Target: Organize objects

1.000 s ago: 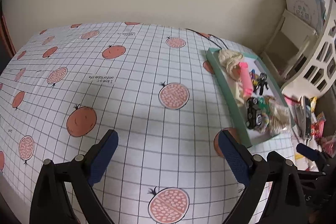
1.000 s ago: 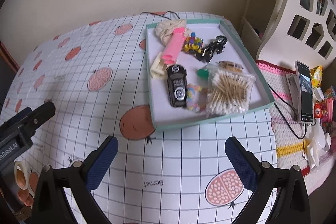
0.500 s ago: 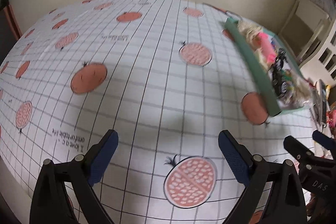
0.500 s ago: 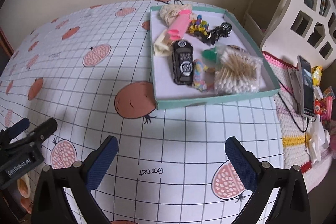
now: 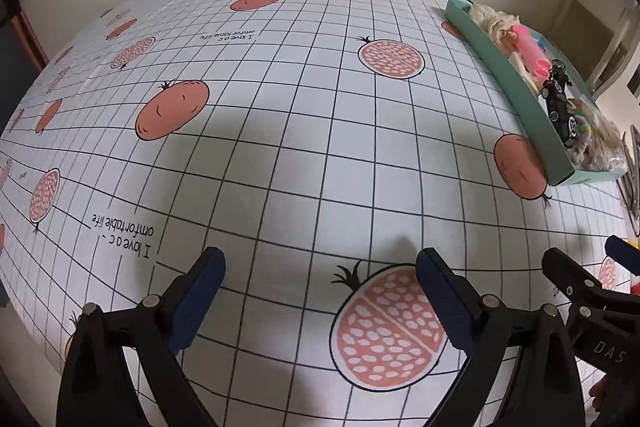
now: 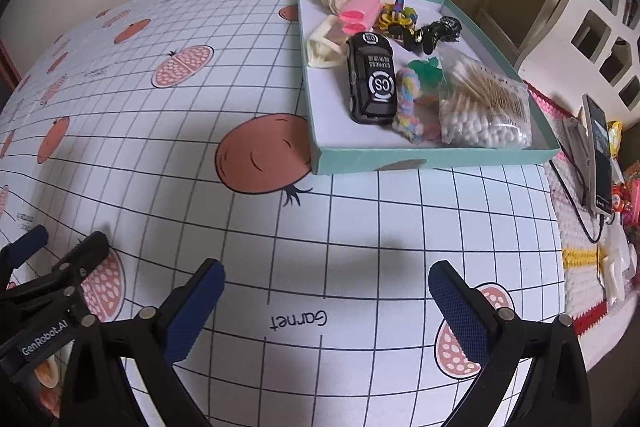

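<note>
Since a second ago I have lowered both grippers toward the cloth (image 5: pixel 304 155); the tray (image 6: pixel 436 157) now sits nearer. Left gripper (image 5: pixel 320 281): jaws wide apart, empty. Right gripper (image 6: pixel 326 293): jaws wide apart, empty. Risk: the tray is crowded, so reaching in may snag neighbours. The toy car (image 6: pixel 371 79) lies mid-tray, touching the swab bag's (image 6: pixel 484 101) neighbours.

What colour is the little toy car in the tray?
Black, with white lettering and a round white "CS" mark on its roof: toy car, clearest in the right wrist view.
</note>
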`<state>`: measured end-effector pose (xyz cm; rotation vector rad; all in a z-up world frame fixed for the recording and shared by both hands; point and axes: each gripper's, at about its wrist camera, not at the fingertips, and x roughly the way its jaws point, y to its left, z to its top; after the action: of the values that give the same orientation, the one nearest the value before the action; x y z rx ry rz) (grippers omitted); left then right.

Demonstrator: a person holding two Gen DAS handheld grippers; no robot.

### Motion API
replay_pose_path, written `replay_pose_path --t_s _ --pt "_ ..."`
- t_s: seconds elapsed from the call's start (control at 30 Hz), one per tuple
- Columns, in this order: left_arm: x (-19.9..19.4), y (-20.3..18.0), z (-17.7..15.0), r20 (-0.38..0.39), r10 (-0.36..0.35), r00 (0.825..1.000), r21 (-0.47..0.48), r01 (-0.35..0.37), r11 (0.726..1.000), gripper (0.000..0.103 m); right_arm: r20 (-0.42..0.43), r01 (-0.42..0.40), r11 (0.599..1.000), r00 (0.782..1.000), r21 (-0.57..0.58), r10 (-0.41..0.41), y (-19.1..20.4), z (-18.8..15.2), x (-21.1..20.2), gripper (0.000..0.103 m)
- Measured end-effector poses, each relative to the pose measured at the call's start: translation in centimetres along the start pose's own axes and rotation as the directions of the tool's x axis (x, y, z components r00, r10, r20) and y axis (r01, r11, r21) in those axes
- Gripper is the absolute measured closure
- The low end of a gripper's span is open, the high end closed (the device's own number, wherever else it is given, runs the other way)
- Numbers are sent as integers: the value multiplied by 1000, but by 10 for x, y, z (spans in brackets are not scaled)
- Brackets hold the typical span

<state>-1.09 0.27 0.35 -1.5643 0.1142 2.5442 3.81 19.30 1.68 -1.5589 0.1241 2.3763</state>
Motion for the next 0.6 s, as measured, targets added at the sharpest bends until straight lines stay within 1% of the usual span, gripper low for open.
replay_pose_path --t_s 0.1,0.23,0.4,0.6 --pt "0 2 -2 6 18 1000 -4 -18 1000 7 0 5 1000 1000 -4 -5 0 1 3 0" --pt "-1 4 -3 14 25 1000 -14 -25 1000 7 -17 8 1000 1000 -1 -8 -2 -1 8 0" --pt "0 6 0 16 29 999 -21 -28 999 7 -13 5 1000 1000 -2 -5 -3 -1 9 0" --pt "0 7 -1 20 28 999 -22 -28 999 7 -14 -25 999 1000 26 26 -9 -2 12 0"
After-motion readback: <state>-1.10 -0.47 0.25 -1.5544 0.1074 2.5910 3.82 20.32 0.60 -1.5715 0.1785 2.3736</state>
